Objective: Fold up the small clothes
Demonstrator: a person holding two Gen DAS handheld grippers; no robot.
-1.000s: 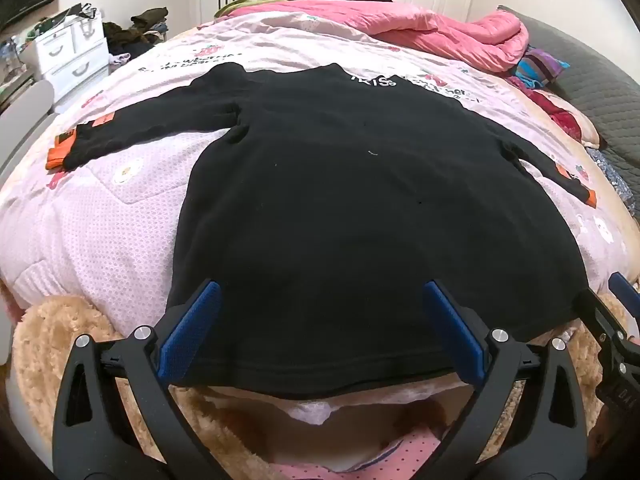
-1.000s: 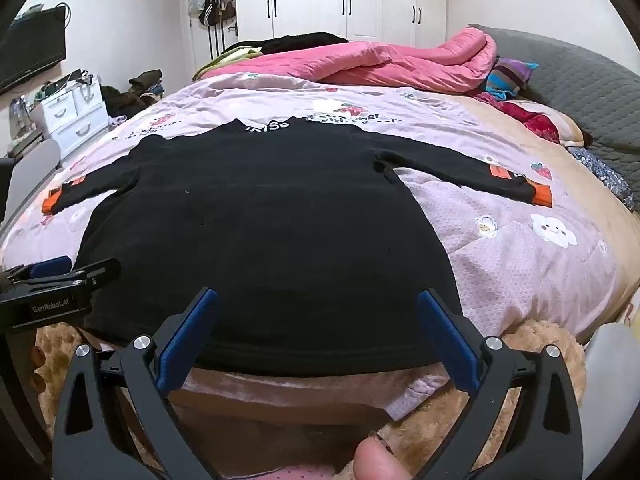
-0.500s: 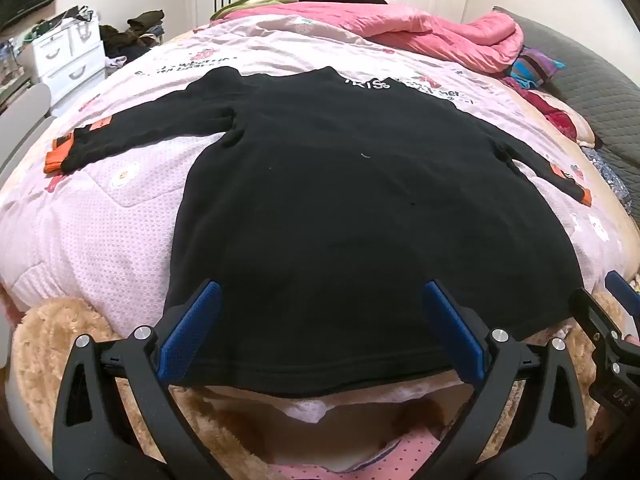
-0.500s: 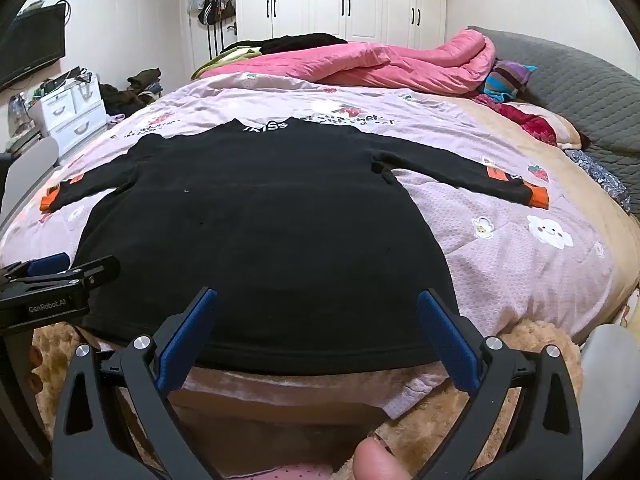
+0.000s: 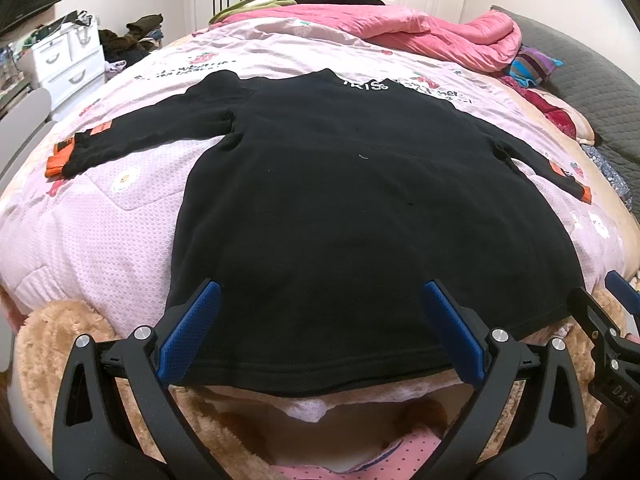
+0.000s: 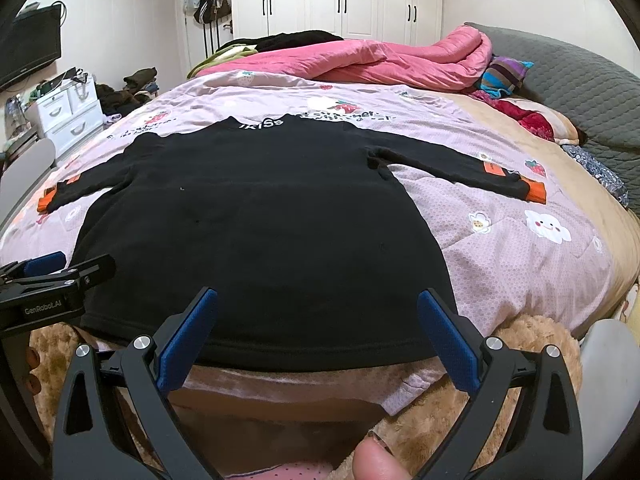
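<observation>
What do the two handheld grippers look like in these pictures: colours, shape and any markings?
Both the left gripper and the right gripper have black triangular cut-out arms with silver screws and flat blue pads. Seen from the right wrist, the left one carries white "GenRobot.AI" lettering. No cables or sleeves show.

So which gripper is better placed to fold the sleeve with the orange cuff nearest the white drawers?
Left gripper: open, on that side of the black long-sleeved top; that orange cuff lies its side.
</observation>
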